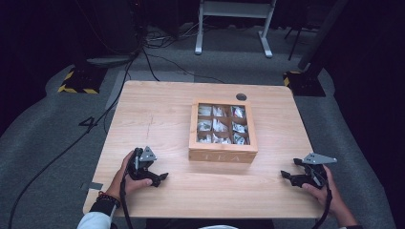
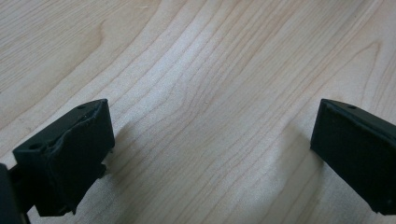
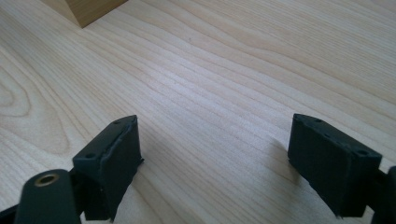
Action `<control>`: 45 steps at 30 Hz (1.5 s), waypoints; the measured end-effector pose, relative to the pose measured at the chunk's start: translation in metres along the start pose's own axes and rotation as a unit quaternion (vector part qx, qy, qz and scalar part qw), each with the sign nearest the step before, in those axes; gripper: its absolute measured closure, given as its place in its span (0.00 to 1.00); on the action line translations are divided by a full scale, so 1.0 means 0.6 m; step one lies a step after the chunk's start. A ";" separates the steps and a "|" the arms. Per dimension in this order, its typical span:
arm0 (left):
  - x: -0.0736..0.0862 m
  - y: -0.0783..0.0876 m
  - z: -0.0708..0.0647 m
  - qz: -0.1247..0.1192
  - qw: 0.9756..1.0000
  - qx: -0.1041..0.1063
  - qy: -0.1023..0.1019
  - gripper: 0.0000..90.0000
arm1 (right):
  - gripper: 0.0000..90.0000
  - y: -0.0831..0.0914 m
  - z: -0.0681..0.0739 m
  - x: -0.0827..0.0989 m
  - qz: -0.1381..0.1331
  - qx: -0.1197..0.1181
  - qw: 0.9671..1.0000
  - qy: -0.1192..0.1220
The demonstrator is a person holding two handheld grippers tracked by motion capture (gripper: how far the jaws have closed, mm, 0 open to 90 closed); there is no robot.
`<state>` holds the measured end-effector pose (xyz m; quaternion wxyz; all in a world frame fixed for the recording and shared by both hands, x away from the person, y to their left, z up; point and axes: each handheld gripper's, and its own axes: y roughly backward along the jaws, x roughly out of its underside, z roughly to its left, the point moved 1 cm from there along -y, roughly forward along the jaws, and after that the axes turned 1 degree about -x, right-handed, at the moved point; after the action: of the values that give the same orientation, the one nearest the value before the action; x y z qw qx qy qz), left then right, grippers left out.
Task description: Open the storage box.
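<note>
A wooden tea box [image 1: 223, 132] with a glass lid and the letters TEA on its front stands at the middle of the table; several compartments of white tea bags show through the lid. Its corner [image 3: 86, 10] appears at the top left of the right gripper view. My left gripper [image 1: 162, 178] rests on the table left of the box, held by a hand, jaws wide apart over bare wood [image 2: 210, 126]. My right gripper [image 1: 285, 175] rests at the right front of the table, also open with nothing between its jaws [image 3: 215, 149].
The light wooden table [image 1: 157, 114] has a small round hole [image 1: 241, 97] near its far edge. Grey carpet surrounds it, with cables [image 1: 52, 157] on the left, yellow-black striped stand bases [image 1: 76, 88] and a white frame [image 1: 234, 28] behind.
</note>
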<state>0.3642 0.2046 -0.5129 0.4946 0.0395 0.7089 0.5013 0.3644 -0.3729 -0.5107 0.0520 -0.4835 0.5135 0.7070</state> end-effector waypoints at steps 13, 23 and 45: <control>0.003 0.003 0.001 -0.001 1.000 -0.004 -0.002 0.01 | 0.23 0.004 -0.008 -0.003 0.008 -0.016 1.000 0.000; 0.003 0.003 0.001 -0.002 1.000 -0.001 -0.003 0.01 | 0.25 0.021 -0.005 -0.056 -0.019 -0.031 0.999 0.022; 0.003 0.003 0.001 -0.002 1.000 -0.001 -0.003 0.01 | 0.34 -0.002 0.068 -0.156 -0.043 -0.084 0.992 0.080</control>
<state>0.3630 0.2070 -0.5129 0.4975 0.0388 0.7069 0.5013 0.3886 -0.3011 -0.4422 0.0001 -0.5632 0.4333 0.7036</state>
